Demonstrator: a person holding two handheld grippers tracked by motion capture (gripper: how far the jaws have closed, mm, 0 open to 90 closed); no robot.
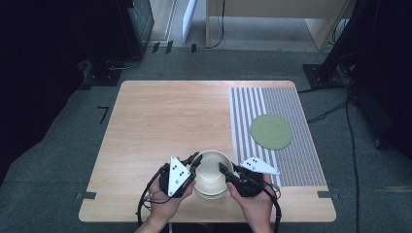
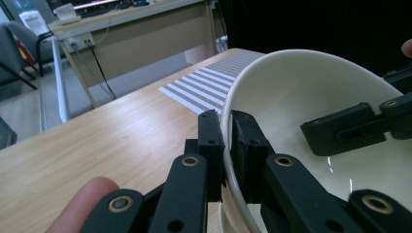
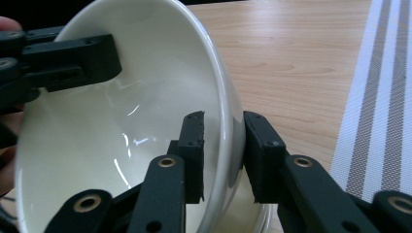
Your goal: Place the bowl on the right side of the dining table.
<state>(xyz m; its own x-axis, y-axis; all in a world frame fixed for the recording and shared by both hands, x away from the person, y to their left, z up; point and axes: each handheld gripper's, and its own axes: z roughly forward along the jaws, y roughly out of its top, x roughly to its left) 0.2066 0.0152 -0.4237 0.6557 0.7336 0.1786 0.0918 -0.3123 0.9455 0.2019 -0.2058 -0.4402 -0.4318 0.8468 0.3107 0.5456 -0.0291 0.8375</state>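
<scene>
both claws are on the cream bowl point(image 1: 212, 171), which sits at the near edge of the wooden surface point(image 1: 165, 121), just left of the striped mat point(image 1: 291, 160). the left claw point(image 2: 227, 141) is pinched narrow on the bowl's left rim, one jaw inside and one outside. the right claw point(image 3: 221, 145) straddles the opposite rim the same way, closed on the wall or very nearly so.

this looks like the lifting step: the top bowl is tilted, and what seems to be another bowl's rim point(image 3: 262, 221) shows beneath it, though that is hard to confirm. the next move calls for raising both sides evenly so the bowl comes away level.

the bowl is empty inside. a green plate point(image 1: 271, 131) lies on the mat, beyond the bowl, also bare.
</scene>
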